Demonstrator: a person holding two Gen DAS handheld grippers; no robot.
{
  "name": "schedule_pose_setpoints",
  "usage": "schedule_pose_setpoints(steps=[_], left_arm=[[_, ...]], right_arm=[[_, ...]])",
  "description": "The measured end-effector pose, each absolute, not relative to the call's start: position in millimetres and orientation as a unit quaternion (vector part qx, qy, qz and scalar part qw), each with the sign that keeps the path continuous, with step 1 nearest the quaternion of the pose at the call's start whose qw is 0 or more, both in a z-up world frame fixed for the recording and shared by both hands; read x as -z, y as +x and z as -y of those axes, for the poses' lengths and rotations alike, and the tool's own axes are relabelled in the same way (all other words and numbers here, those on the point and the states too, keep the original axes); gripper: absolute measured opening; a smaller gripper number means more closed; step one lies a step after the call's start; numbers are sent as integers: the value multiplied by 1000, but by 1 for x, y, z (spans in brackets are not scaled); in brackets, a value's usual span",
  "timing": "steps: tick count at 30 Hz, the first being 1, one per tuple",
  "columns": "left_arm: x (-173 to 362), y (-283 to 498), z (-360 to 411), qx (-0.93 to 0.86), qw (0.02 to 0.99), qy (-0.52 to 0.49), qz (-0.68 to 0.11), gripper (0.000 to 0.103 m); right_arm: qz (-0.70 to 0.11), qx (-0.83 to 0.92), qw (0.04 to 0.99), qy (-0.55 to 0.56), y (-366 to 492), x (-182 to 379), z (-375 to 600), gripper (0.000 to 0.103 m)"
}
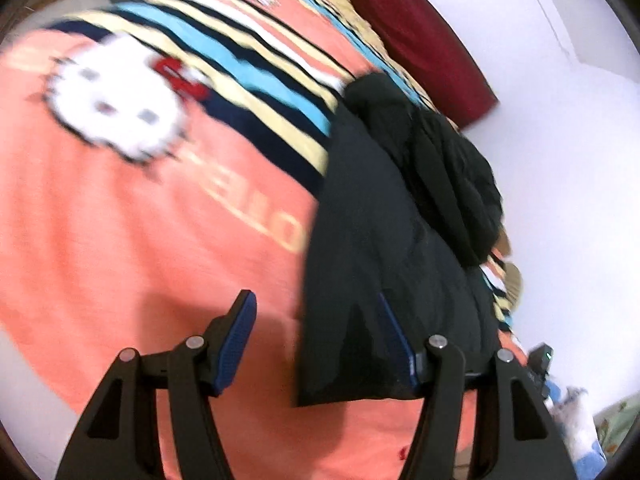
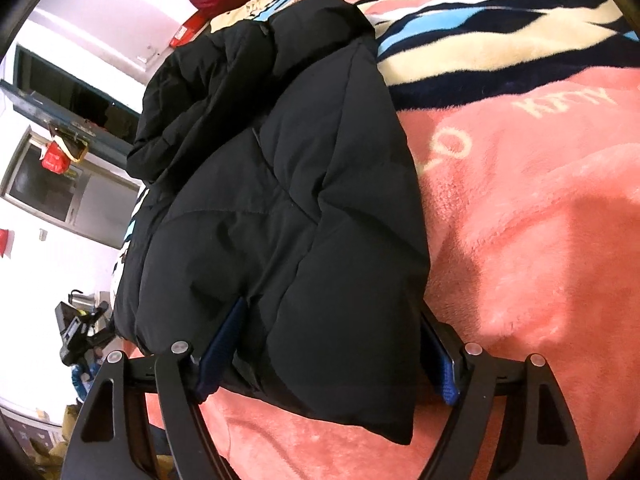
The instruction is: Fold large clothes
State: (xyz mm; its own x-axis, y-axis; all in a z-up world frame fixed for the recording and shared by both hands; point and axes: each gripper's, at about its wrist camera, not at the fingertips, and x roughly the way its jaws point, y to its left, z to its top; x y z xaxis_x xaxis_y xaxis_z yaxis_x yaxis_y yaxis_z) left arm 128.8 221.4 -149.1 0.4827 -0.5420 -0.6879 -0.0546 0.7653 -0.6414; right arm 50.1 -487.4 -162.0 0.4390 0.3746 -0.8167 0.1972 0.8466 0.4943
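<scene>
A black puffer jacket [image 2: 300, 160] lies folded into a long strip on a pink cartoon blanket [image 2: 520, 240], hood end far, hem end near. My right gripper [image 2: 332, 308] stands open astride the hem. Its left fingertip [image 2: 239, 304] digs into the padding and its right finger [image 2: 438, 356] sits at the jacket's right edge, partly under it. In the left wrist view the jacket [image 1: 400, 220] lies at the right. My left gripper [image 1: 316, 296] is open, one pad [image 1: 240, 332] over bare blanket [image 1: 140, 240] and the other pad [image 1: 394, 340] against the jacket's near corner.
A dark red pillow [image 1: 420, 40] lies at the head of the bed beside a white wall [image 1: 560, 160]. The jacket runs close to the bed's edge. Past that edge are a window [image 2: 60, 80], a hanging red bag [image 2: 54, 160] and a black device [image 2: 76, 332].
</scene>
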Motion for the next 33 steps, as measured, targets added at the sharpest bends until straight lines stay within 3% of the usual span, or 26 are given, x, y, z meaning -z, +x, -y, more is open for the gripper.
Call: schedule_pose_setpoints(steps=[8,19,31,33], left_arm=[[116,111,-283,93,834,-289,-461,60],[180,137,-188,196,773,-325,-508,60],[208,148,-161,264,723,-372,-519,60],[209,146,-155,274,721,-367,-521,60]], right_arm=[[-519,-51,812,262,49,154,490,81],[-525,-53,805,272,45,160,494,81],[-531,-120,789,284,52,164,477,79],[-537,-113,785,289,52,168,481,75]])
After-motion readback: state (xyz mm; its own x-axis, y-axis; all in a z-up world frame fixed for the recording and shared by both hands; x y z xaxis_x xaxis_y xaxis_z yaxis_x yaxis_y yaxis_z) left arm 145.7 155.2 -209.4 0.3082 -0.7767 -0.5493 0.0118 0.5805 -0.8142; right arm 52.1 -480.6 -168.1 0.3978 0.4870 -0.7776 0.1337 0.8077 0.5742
